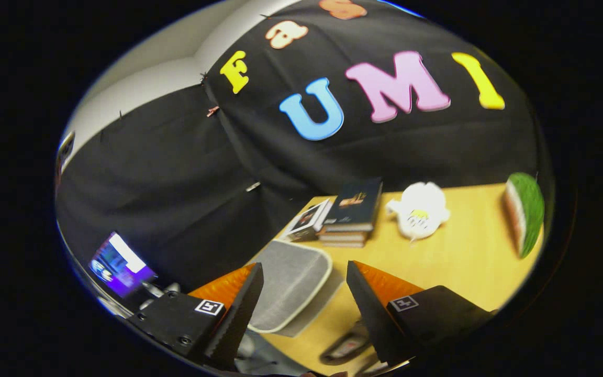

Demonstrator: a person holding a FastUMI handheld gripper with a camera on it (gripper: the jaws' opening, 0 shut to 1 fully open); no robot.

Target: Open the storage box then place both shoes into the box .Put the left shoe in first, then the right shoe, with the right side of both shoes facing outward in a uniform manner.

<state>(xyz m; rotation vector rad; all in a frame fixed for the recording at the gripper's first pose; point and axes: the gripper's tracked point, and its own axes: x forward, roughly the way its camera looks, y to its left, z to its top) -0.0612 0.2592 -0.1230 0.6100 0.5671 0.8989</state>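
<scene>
Gripper (304,298) spread wide, carrying nothing, above the table (469,251).
You've got the grey storage box (291,293) between your fingers; shoes, possibly below, still outside.

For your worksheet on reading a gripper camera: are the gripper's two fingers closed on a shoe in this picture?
No. The gripper stands open, its fingers apart with only the grey storage box on the wooden table showing between them.

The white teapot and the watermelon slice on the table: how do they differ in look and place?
The white teapot is pale and rounded; the watermelon slice is a wedge with green rind. The teapot stands next to the stacked books; the slice stands on the teapot's far side from them. Both rest on the wooden table, beyond the open tongs.
</scene>
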